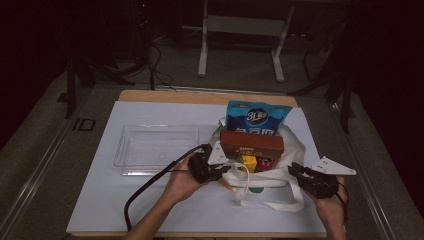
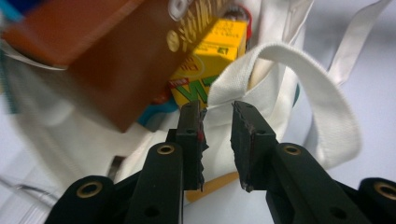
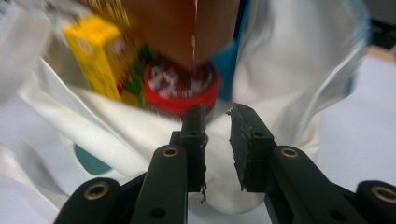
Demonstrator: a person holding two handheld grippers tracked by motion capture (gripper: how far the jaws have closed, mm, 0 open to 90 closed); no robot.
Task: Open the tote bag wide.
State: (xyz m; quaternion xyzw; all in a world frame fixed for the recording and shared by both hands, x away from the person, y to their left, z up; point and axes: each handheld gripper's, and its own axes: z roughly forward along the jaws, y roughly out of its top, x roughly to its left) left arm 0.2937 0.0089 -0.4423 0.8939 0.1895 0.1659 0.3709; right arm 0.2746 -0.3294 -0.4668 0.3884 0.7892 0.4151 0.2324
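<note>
- Bag (image 1: 280, 150) of groceries sits mid-surface (image 1: 100, 200), beside clear tray (image 1: 155, 147).
- Left hand-held gripper (image 2: 217, 140) & right hand-held gripper (image 3: 217, 144): jaws apart, pinching nothing, at bag rim.
- Step, prob.: unpacking; next needs grip on brown box (image 1: 251, 143).

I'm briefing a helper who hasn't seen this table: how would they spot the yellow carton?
Start at the white tote bag lying open on the right half of the table, packed with groceries. Beneath the brown box at its mouth sits the yellow carton, beside a red-lidded jar. It is the only bright yellow, box-shaped thing there, with green lettering on its side.
</note>
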